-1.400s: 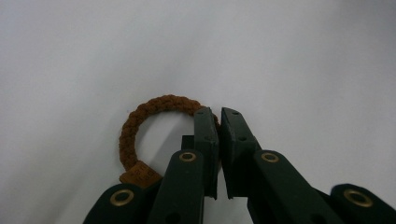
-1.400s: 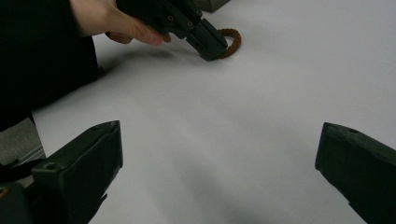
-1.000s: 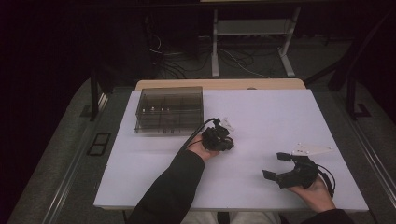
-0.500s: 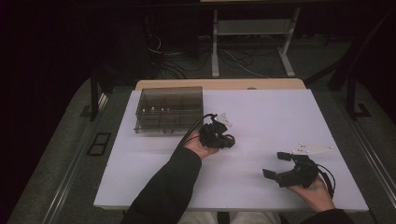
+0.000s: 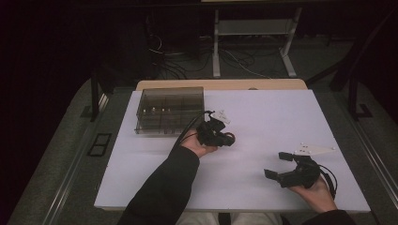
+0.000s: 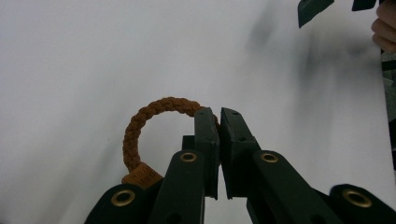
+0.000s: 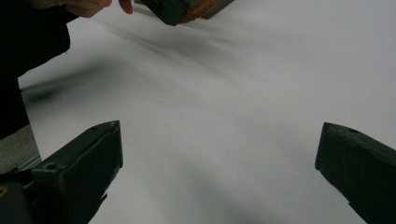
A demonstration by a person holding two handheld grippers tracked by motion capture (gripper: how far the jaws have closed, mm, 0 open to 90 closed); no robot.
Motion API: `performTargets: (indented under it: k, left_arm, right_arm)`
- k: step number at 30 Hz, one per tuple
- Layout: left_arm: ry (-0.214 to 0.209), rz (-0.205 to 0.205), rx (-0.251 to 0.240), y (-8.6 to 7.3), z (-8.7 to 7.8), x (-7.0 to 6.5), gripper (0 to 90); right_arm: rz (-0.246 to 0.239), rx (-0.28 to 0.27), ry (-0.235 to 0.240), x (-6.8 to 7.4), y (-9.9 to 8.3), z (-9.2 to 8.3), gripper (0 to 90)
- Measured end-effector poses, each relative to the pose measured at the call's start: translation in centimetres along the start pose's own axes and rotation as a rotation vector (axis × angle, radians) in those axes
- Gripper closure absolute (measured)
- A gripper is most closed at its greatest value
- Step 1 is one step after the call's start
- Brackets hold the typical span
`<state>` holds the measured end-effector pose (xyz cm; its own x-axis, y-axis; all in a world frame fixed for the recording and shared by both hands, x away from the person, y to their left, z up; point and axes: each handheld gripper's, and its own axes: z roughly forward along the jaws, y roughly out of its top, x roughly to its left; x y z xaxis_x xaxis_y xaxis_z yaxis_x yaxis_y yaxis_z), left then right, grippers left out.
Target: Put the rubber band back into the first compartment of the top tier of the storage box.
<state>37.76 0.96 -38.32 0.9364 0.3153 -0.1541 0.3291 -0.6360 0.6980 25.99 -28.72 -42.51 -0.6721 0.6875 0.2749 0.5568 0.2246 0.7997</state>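
A brown braided loop [image 6: 144, 122] with a small tan tag [image 6: 140, 176] hangs in my left gripper [image 6: 219, 116], whose jaws are shut on its cord. In the high view the left gripper [image 5: 228, 138] is held above the middle of the white table [image 5: 263, 117], with the loop a faint reddish ring at its tip. My right gripper [image 5: 276, 165] rests low near the front right of the table, jaws wide open with nothing between them. Its own view shows two spread fingers [image 7: 88, 158] over bare white surface, and the left gripper's tip [image 7: 180, 9] with the brown loop at the top.
A smoky transparent compartment box [image 5: 170, 109] sits at the table's back left, with small items inside. A wooden board edge [image 5: 220, 85] lies behind the table. Cables and a metal stand [image 5: 253, 42] occupy the dark floor beyond.
My left gripper has risen and drifted slightly toward the back of the table, carrying the loop. The right gripper has stayed where it was.
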Motion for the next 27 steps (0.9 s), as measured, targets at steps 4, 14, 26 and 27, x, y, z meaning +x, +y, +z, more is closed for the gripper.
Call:
performTargets:
  k: [4, 14, 26, 27]
  left_arm:
    - [-0.002, 0.005, -0.013, 0.2, -0.5, 0.1, 85.2]
    - [0.008, -0.013, -0.046, 0.5, -2.3, 0.6, 85.2]
    - [0.028, -0.021, -0.072, 0.5, -4.1, 1.2, 85.2]
    - [0.029, -0.02, -0.074, 0.5, -4.1, 1.2, 85.2]
  right_arm:
    - [-0.001, 0.004, 0.001, 0.0, 0.0, 0.0, 0.1]
    - [0.0, 0.004, -0.001, 0.0, 0.0, 0.0, 0.1]
    - [-0.006, 0.005, 0.001, 0.1, 0.0, 0.1, 0.1]
    - [-0.005, 0.005, 0.001, 0.1, 0.0, 0.1, 0.1]
